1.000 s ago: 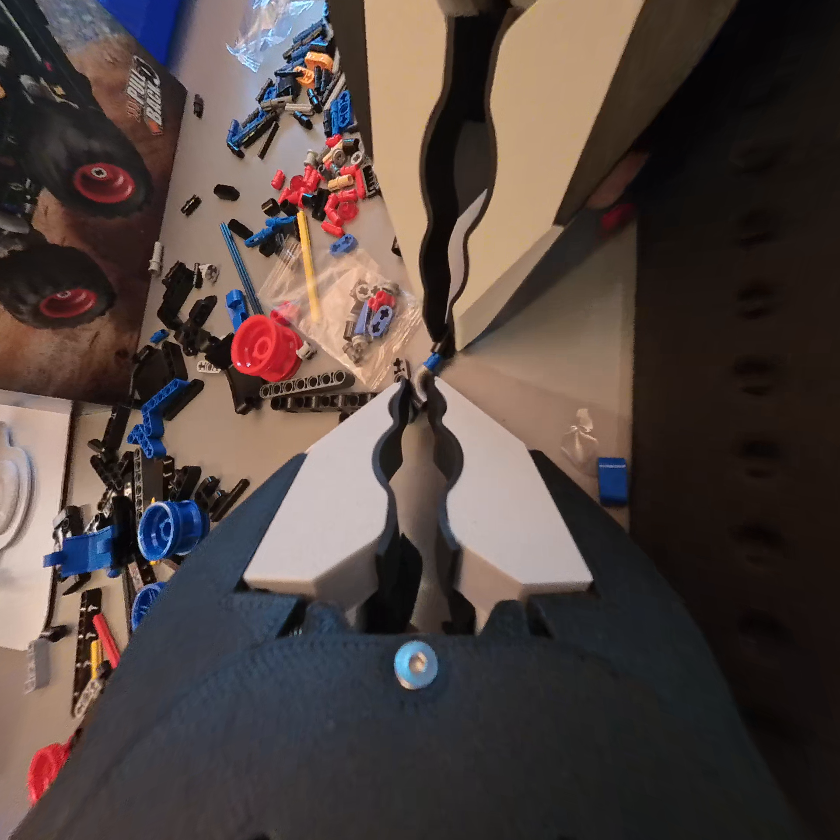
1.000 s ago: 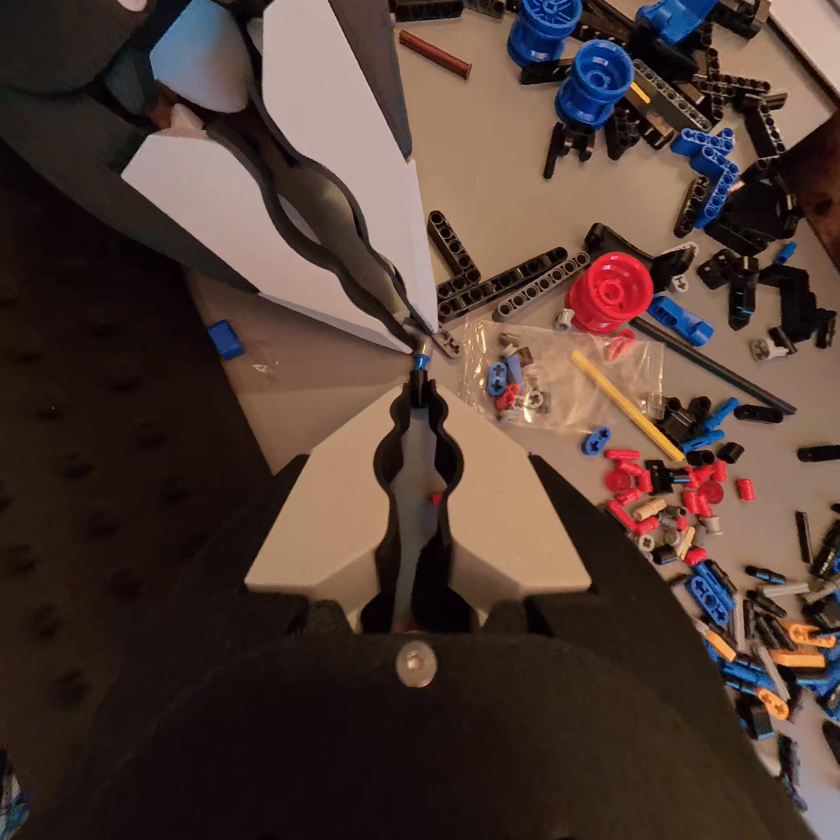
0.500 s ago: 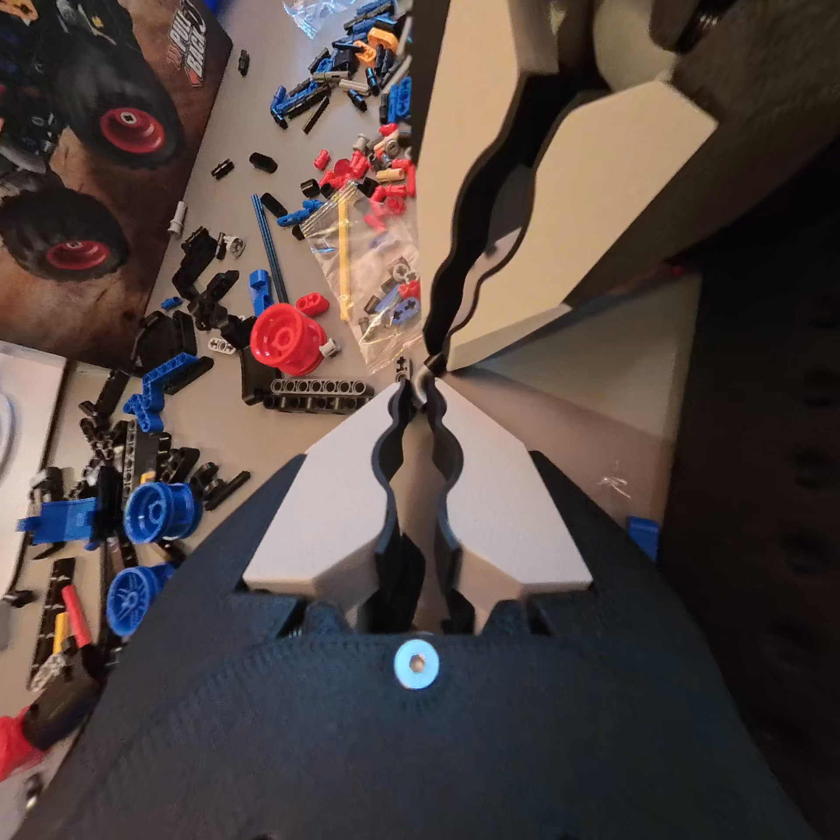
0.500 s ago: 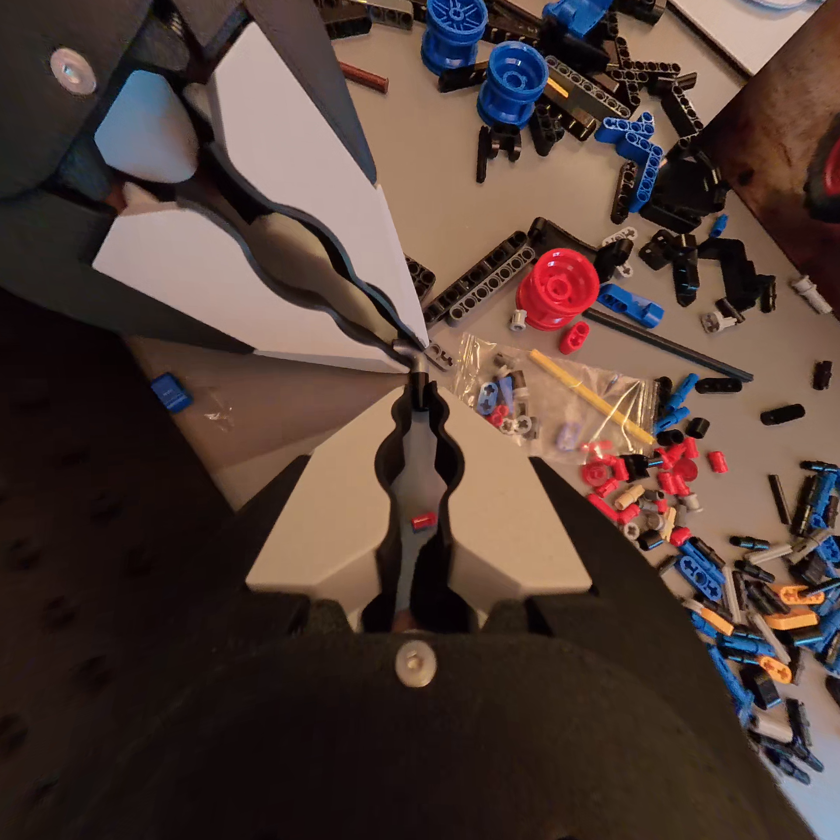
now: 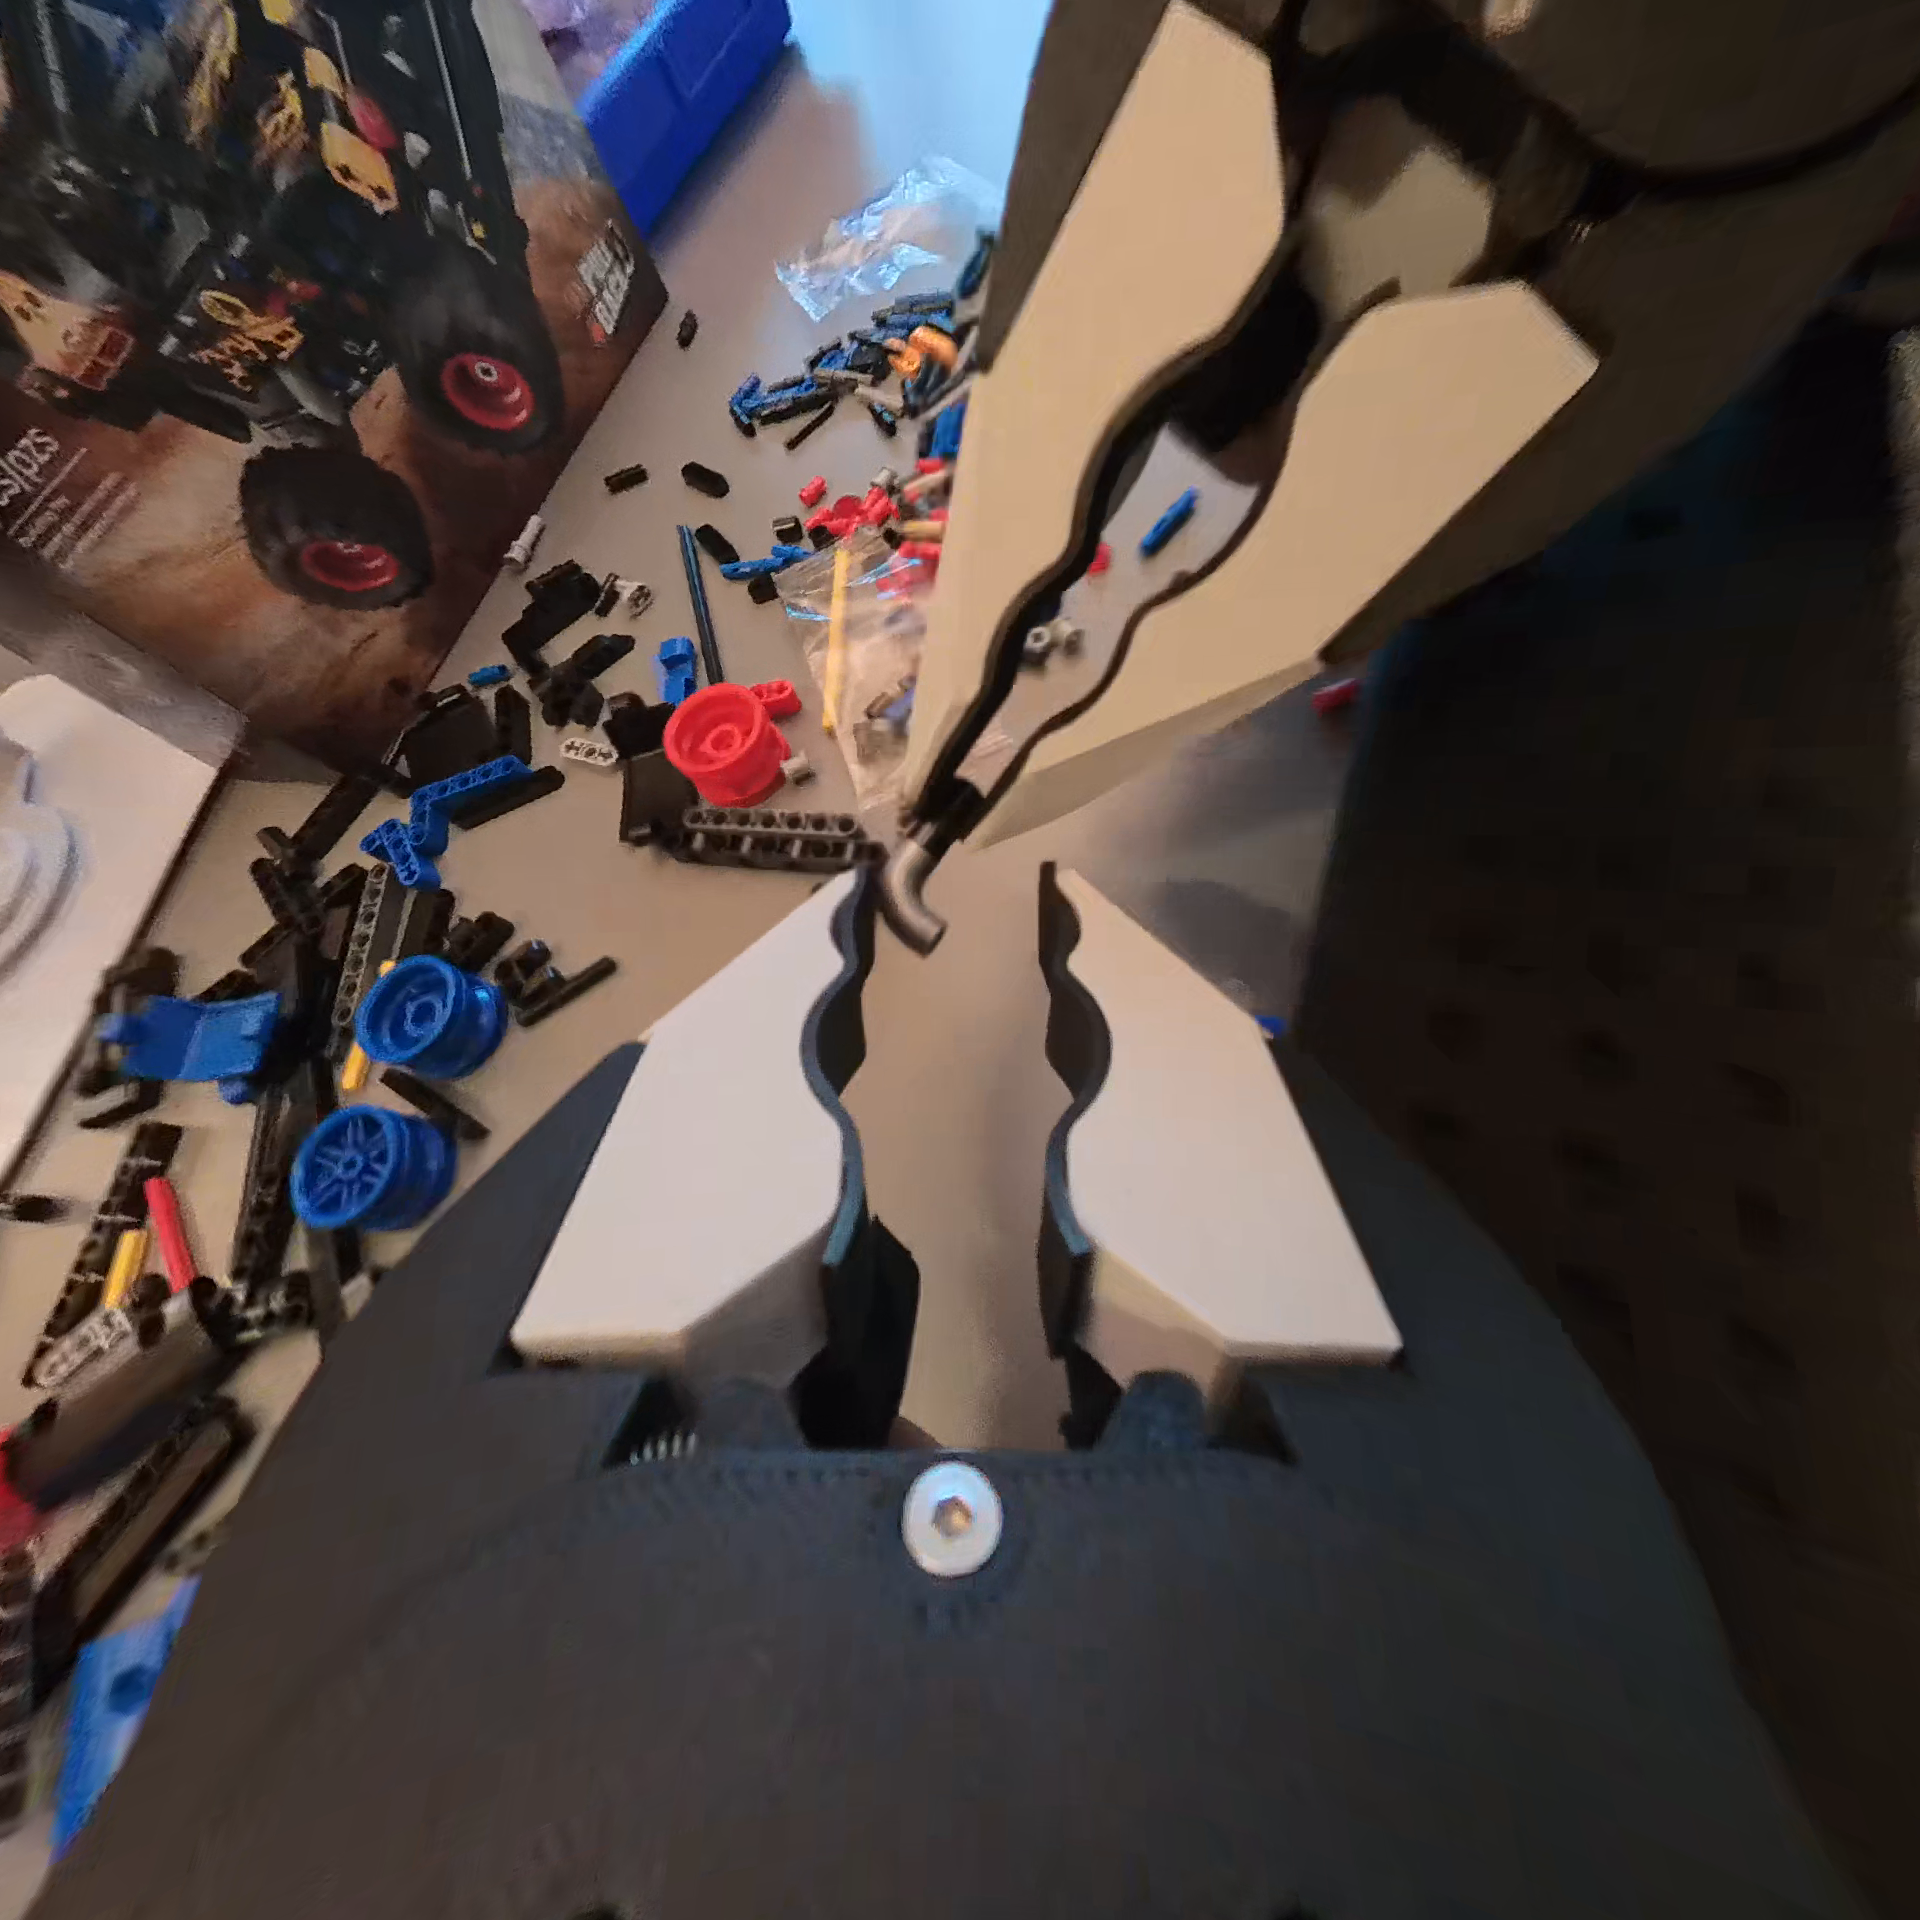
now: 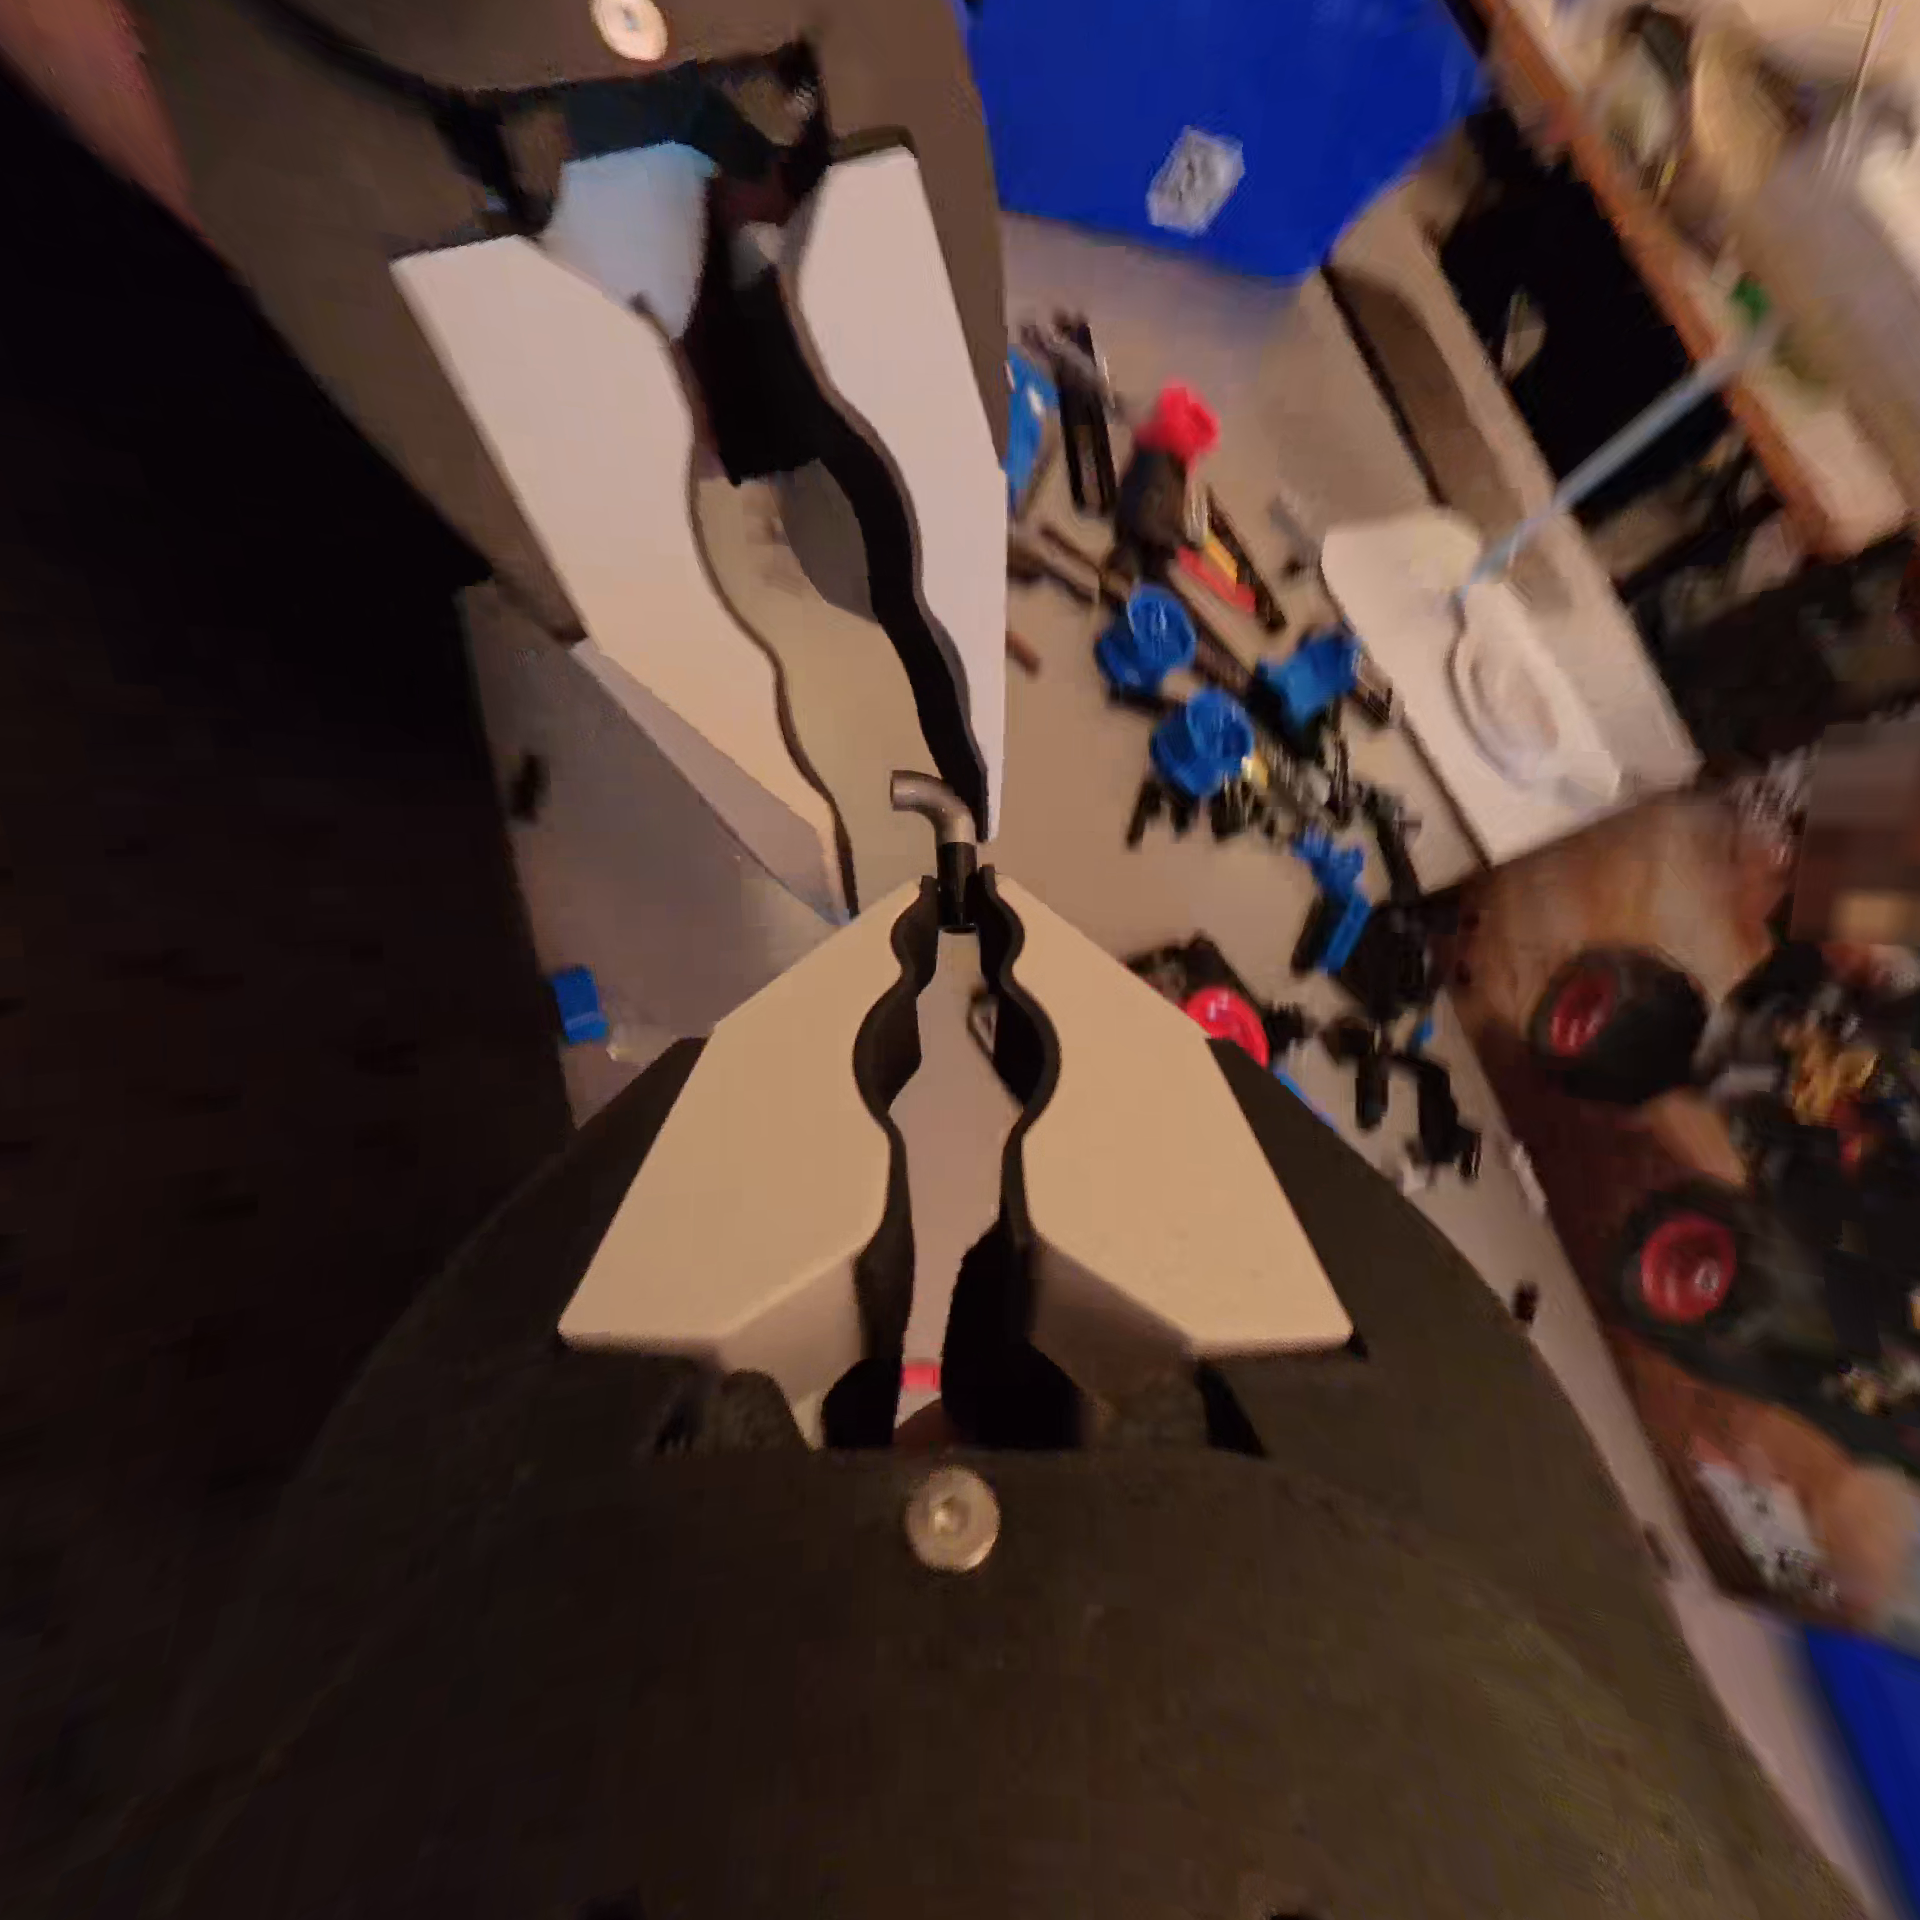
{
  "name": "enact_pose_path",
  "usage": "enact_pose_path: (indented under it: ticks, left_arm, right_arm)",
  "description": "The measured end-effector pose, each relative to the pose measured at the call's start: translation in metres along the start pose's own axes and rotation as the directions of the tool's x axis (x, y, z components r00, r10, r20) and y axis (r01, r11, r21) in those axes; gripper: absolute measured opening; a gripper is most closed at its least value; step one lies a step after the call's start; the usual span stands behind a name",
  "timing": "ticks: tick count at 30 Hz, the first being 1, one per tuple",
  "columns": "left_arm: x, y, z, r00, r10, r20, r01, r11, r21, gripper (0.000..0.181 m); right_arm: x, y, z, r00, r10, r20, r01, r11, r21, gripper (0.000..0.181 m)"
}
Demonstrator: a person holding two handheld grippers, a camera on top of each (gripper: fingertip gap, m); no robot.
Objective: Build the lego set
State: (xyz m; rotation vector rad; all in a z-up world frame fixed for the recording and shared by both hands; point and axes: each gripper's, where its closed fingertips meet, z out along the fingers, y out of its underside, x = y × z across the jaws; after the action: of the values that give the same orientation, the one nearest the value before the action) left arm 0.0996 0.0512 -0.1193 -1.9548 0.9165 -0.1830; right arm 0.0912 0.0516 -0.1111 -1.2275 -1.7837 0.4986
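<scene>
My right gripper (image 6: 956, 891) is shut on a short black pin (image 6: 956, 883) with a small grey elbow piece (image 6: 923, 800) stuck on its far end. In the left wrist view the right gripper (image 5: 945, 823) comes in from the top and the grey elbow piece (image 5: 910, 896) hangs from its tips. My left gripper (image 5: 951, 891) is open and empty, its fingers either side of the elbow piece, the left fingertip almost touching it. In the right wrist view the left gripper (image 6: 914, 868) stands open opposite, tip to tip with the right one.
Loose lego parts cover the grey table (image 5: 623, 914): a red wheel hub (image 5: 722, 743), blue wheel hubs (image 5: 426, 1013), black beams (image 5: 769, 831), a clear bag of small parts (image 5: 868, 623). The set's box (image 5: 260, 364) lies far left, a blue bin (image 6: 1195, 125) behind it. A dark mat (image 5: 1610, 1143) borders the right.
My left gripper has opened and let go of the grey elbow piece, which now stays on the pin in the right gripper. Both views have tilted up and swung.
</scene>
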Motion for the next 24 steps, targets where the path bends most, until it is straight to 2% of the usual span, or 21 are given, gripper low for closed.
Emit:
enact_pose_path:
  ticks: [7,13,19,24]
  left_arm:
    - [0.006,0.022,-0.057,0.972,-0.229,-0.06,0.23,0.973,0.018,0.014]
    - [0.013,0.042,-0.084,0.922,-0.382,-0.072,0.387,0.919,0.079,0.012]
    - [0.003,0.046,-0.1,0.89,-0.454,-0.051,0.456,0.877,0.148,0.012]
    - [-0.001,0.047,-0.11,0.868,-0.486,-0.104,0.497,0.848,0.181,0.011]
  right_arm:
    - [-0.04,-0.055,0.016,0.967,-0.253,0.021,0.244,0.948,0.205,0.006]
    - [-0.067,-0.078,0.03,0.901,-0.428,0.072,0.393,0.874,0.285,0.006]
    - [-0.067,-0.095,0.04,0.903,-0.413,0.117,0.351,0.867,0.353,0.006]
    - [-0.068,-0.104,0.044,0.885,-0.447,0.127,0.366,0.839,0.403,0.006]
